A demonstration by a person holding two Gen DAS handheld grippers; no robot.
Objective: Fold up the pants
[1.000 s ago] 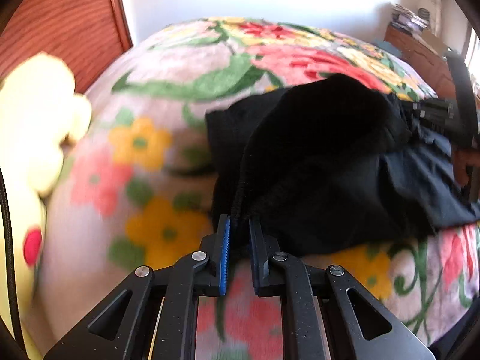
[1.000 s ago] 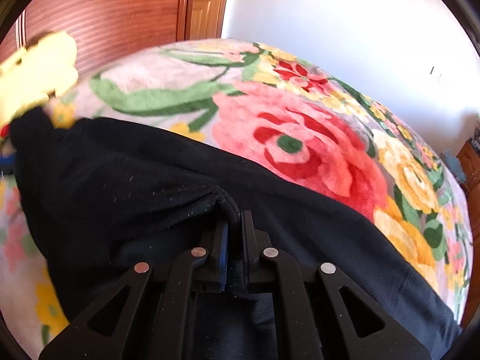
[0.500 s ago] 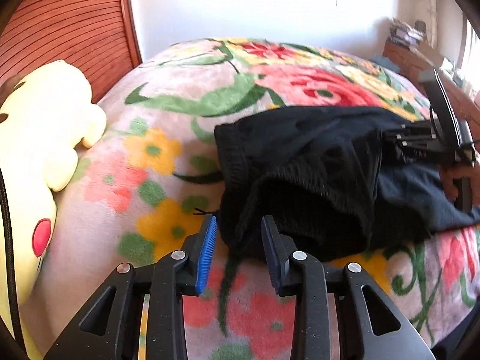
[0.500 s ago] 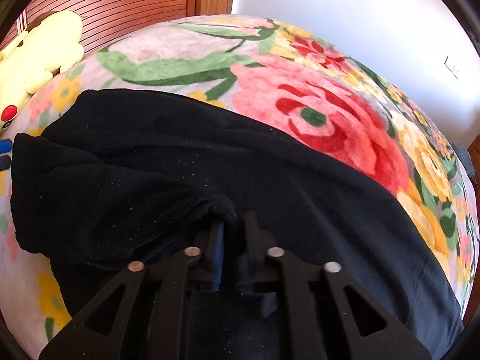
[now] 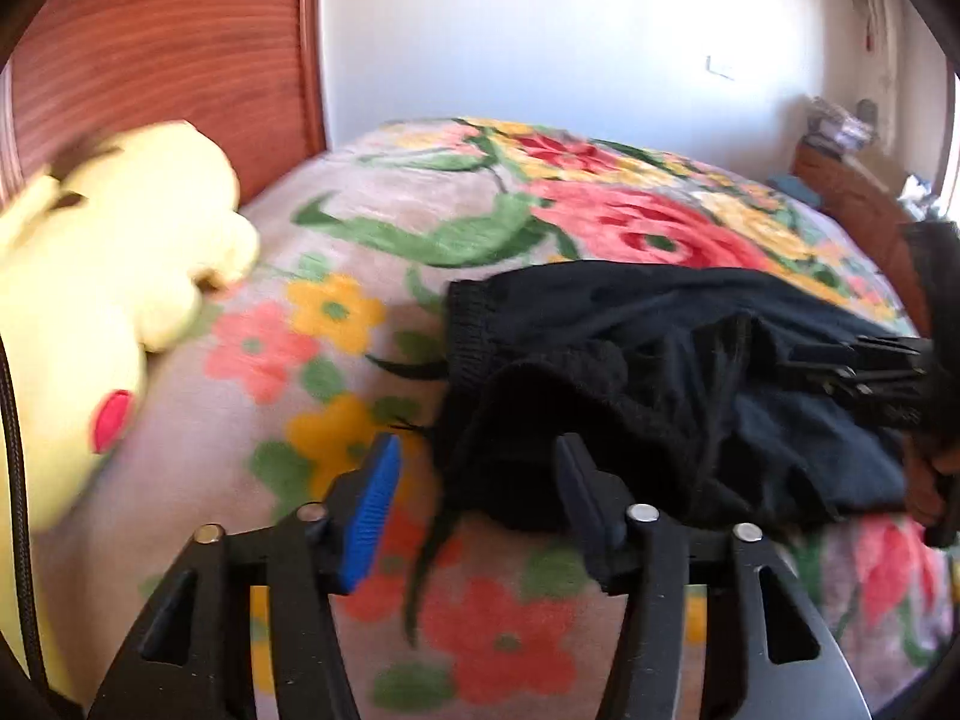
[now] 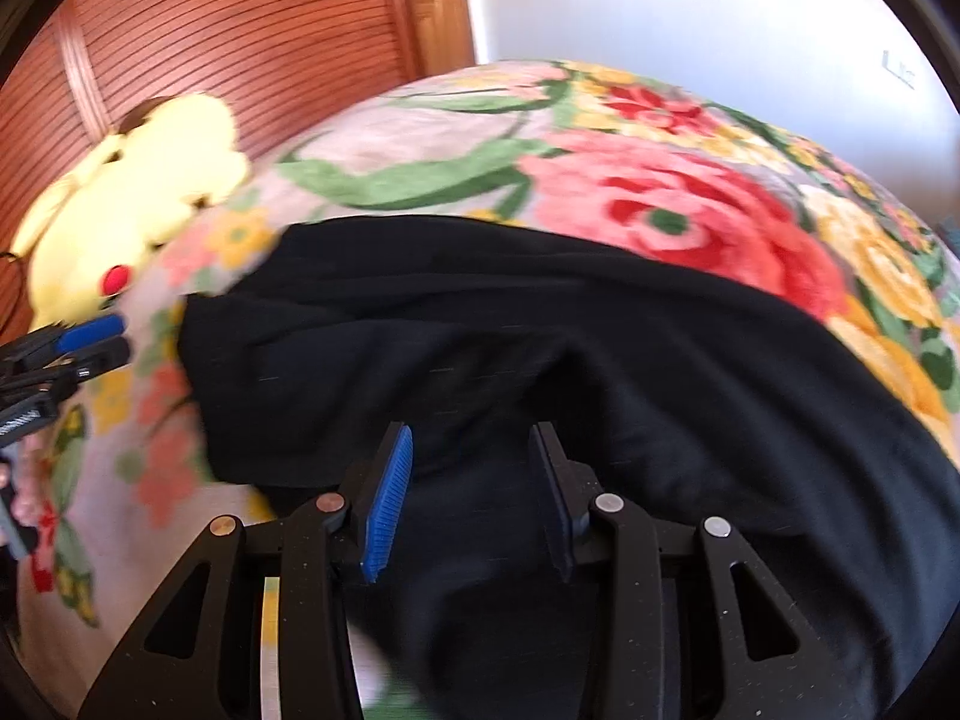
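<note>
Left wrist: left claw gapes — pants lie loose.

Surroundings: floral blanket, yellow plush toy and room furnishings.
The plush toy, marked with a red cheek spot, is laid at the blanket's left edge beside a slatted wooden door. A white wall is seen behind, and a cluttered wooden dresser at far right.

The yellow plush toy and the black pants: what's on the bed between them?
Only flowery blanket lies between the yellow plush toy and the black pants; nothing sits there. The left wrist view shows it best.
</note>
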